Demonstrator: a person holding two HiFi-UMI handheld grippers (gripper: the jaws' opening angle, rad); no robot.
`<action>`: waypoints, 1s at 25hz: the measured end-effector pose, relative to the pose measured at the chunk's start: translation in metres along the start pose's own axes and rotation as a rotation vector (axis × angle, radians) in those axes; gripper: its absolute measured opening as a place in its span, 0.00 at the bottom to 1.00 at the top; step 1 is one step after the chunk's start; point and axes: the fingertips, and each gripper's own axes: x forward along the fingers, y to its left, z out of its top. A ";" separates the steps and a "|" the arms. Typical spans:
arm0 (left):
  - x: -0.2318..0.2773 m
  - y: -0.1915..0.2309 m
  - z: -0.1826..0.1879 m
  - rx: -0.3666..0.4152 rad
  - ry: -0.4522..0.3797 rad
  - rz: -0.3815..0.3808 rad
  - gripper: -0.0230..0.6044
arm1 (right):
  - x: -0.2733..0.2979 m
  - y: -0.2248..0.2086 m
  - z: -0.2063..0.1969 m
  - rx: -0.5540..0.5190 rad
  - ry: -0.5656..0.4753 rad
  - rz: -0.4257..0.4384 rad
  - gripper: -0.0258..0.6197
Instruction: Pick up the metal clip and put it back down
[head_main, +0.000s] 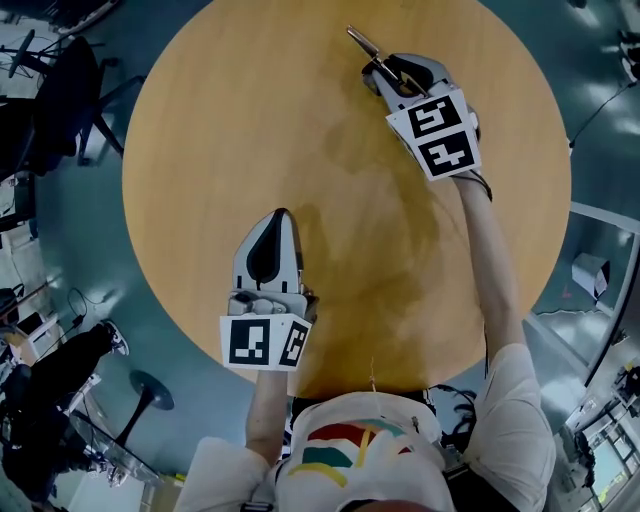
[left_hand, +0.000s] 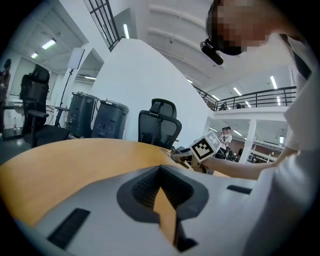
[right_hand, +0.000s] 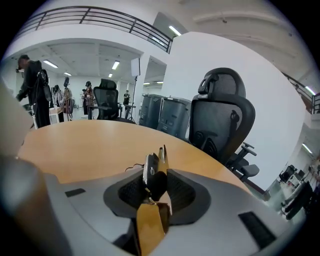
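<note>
The right hand-held gripper (head_main: 383, 68) pinches the metal clip (right_hand: 152, 176) at the far side of the surface (head_main: 250, 120). The left hand-held gripper (head_main: 272, 240) hovers closed and empty. The hold looks off-centre, so the clip may twist or slip out on lifting.

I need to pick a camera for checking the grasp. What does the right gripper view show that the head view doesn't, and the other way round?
Only the right gripper view: the metal clip upright between the right gripper's fingers, which close on its black body, and an office chair beyond the table. Only the head view: the left gripper, shut and empty, near the table's close edge, and the person's arms. Both: the wooden table and the clip's metal handle poking past the right gripper's tip.
</note>
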 end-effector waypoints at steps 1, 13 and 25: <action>-0.004 -0.001 0.006 0.006 -0.014 0.000 0.11 | -0.008 0.001 0.007 0.004 -0.014 -0.006 0.22; -0.126 -0.067 0.111 0.098 -0.227 -0.044 0.11 | -0.221 0.064 0.131 0.033 -0.296 -0.074 0.22; -0.277 -0.136 0.180 0.182 -0.432 -0.082 0.11 | -0.452 0.205 0.177 0.106 -0.574 -0.050 0.22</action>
